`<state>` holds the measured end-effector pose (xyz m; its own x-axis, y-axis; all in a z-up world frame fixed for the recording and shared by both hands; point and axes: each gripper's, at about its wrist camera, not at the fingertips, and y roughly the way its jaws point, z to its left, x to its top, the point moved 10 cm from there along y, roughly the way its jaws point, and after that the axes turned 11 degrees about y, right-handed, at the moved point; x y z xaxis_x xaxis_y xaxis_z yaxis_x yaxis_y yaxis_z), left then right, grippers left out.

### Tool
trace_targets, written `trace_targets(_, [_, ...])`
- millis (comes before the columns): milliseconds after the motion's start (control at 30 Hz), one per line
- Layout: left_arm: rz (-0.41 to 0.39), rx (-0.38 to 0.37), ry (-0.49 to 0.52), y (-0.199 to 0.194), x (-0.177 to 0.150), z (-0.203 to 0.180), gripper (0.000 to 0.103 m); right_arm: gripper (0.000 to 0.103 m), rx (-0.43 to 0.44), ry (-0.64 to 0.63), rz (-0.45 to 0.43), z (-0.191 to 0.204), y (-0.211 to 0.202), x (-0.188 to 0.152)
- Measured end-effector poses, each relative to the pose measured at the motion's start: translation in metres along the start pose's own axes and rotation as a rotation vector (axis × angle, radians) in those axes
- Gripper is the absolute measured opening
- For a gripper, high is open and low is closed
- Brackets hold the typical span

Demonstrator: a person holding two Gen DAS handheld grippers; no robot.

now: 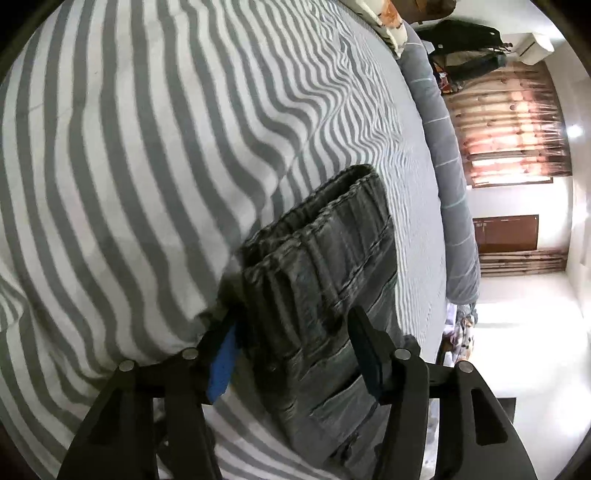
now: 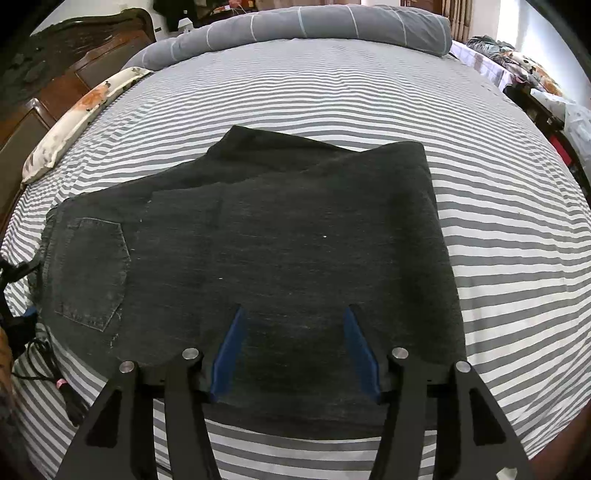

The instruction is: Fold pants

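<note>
Pants [image 2: 258,258], dark grey denim, lie flat on the striped bed [image 2: 517,229], towards its near edge in the right wrist view. Going left to right in that view: the waist end with its back pocket [image 2: 90,271] sits at the left, the body runs across the middle, and a straight folded edge closes the bundle at the right. The long axis therefore runs left to right across the bed, waistband pointing left. Two layers show along the far edge, the upper one offset from the lower, so the legs appear doubled back over the seat: at least one fold looks done. In my judgement a further fold, or a squaring of the offset layers, remains.

The left wrist view shows the gathered waistband [image 1: 332,236] end-on, stacked in layers. The left hand-held gripper [image 1: 291,325] straddles this end, jaws spread, with cloth between them; the pads do not visibly press on it. The right hand-held gripper [image 2: 293,325] hangs above the near edge of the pants, jaws likewise spread, gripping nothing.

A rolled grey quilt [image 2: 314,22] lies along the far side of the bed.
</note>
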<state>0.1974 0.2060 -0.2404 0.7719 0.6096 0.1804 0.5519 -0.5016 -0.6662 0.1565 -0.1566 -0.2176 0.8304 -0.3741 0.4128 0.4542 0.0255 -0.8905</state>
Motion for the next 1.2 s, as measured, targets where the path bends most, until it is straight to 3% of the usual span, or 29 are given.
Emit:
trace_targets(33, [-0.009,0.004,0.017,0.0,0.002,-0.003,0.045,0.054,0.001,0.001,0.0,-0.001,-0.001,0.0])
trace_targets(100, [-0.004,0.06,0.035,0.001,0.001,-0.002,0.036,0.054,0.006,0.006,-0.003,-0.001,-0.004,0.0])
trace_targets(200, [-0.021,0.081,0.063,-0.003,-0.001,-0.005,0.026,0.054,0.012,0.014,-0.013,-0.003,-0.009,0.002])
trace_targets(367, [-0.067,0.102,0.137,-0.02,-0.003,-0.031,0.021,0.055,0.04,0.046,-0.037,-0.009,-0.024,0.006])
trace_targets(533, [-0.114,0.093,0.334,-0.036,-0.015,-0.095,0.019,0.056,0.068,0.085,-0.068,-0.02,-0.041,0.008])
trace_targets(767, [-0.107,-0.009,0.683,-0.033,-0.073,-0.225,0.018,0.056,0.099,0.163,-0.111,-0.056,-0.067,0.006])
trace_targets(1000, [-0.005,-0.101,0.882,0.009,-0.15,-0.318,0.018,0.057,0.099,0.273,-0.152,-0.117,-0.089,0.006])
trace_targets(1200, [0.141,-0.137,0.971,0.063,-0.228,-0.355,0.018,0.057,0.093,0.377,-0.157,-0.167,-0.091,0.005])
